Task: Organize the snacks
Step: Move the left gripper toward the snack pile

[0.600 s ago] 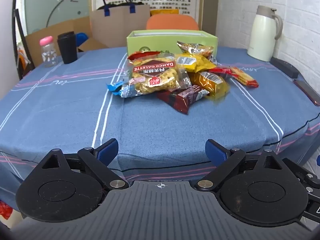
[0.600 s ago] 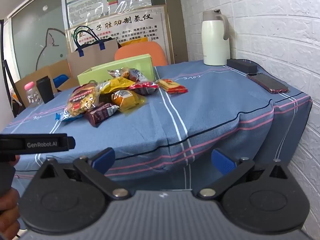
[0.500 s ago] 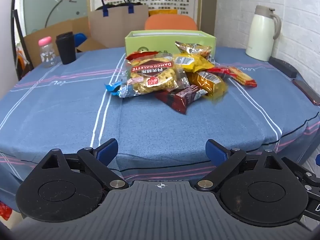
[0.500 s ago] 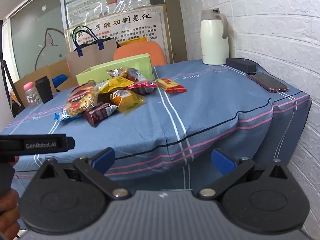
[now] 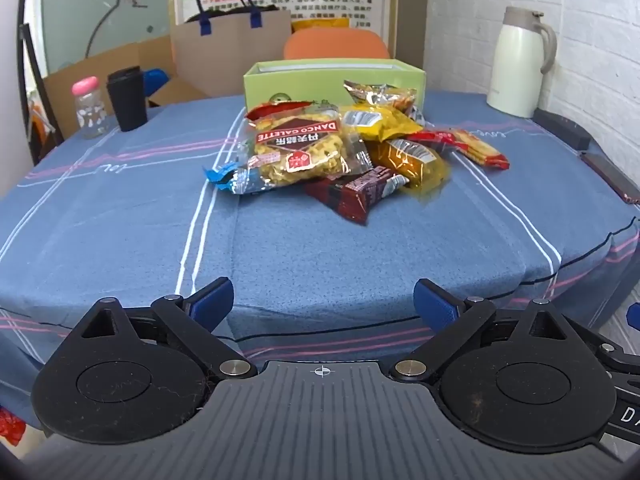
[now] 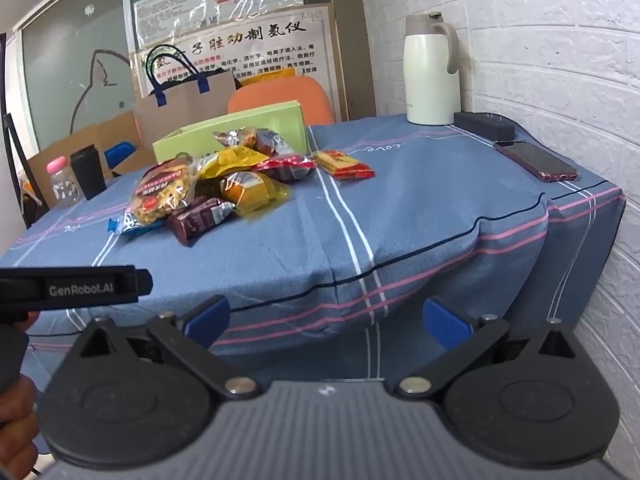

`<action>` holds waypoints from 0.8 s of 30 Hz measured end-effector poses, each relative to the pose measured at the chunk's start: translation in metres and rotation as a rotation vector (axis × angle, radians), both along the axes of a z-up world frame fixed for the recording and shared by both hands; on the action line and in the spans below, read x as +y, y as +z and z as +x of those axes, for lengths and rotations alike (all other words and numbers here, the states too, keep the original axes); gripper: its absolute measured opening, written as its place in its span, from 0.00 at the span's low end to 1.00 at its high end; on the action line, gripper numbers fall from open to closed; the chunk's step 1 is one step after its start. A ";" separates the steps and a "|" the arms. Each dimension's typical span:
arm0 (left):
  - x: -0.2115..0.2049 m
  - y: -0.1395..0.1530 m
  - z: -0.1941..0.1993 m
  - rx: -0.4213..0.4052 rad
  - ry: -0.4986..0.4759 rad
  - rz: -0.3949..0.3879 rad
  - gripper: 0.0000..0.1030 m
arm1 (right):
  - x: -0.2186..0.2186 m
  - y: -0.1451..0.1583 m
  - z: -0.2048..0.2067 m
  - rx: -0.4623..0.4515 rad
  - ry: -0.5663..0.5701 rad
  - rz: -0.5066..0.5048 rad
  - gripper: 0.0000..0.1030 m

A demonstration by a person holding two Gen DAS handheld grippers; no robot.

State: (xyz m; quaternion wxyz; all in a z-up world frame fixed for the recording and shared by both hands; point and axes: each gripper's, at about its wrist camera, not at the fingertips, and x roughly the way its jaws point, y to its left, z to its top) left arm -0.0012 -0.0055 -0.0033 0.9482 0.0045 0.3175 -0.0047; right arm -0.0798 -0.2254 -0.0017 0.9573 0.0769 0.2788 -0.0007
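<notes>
Blue packet (image 5: pixel 234 178) mostly buried, label unreadable

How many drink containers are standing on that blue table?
3. A cream thermos jug stands at the far right corner by the wall; a black tumbler and a pink-capped clear bottle stand side by side at the far left edge. Others could be hidden behind the green box.

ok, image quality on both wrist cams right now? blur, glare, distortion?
Left wrist: sharp, even light; fisheye bows the table edge; small glare spots on the Danco Galette packet. Right wrist: slightly softer; dark vignette in the corners; curved brick wall; reflections on the poster and the phone.
</notes>
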 end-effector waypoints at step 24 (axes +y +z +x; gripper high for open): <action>-0.005 0.001 0.006 0.012 -0.022 -0.002 0.86 | 0.006 0.004 -0.003 -0.015 0.024 -0.036 1.00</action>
